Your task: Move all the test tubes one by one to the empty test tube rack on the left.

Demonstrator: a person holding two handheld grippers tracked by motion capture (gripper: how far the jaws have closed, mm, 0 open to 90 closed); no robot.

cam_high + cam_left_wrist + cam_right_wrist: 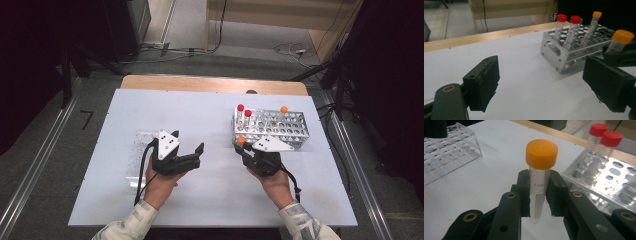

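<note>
Between the right tongs (537, 195), an orange-capped tube (539, 177) stands clamped upright.

The white table (210, 195) lies bare between the two grippers and along the near edge; passage there is unobstructed. The rack (280, 131) stands at the right rear, just beyond the right gripper (250, 152), blocking forward travel on that side. Two red-capped tubes (244, 113) rise at the rack's left end and an orange-capped tube (284, 109) at its rear; the holes between them stand open. A second, clear rack (446, 147) lies to the left near the left gripper (192, 150).
</note>
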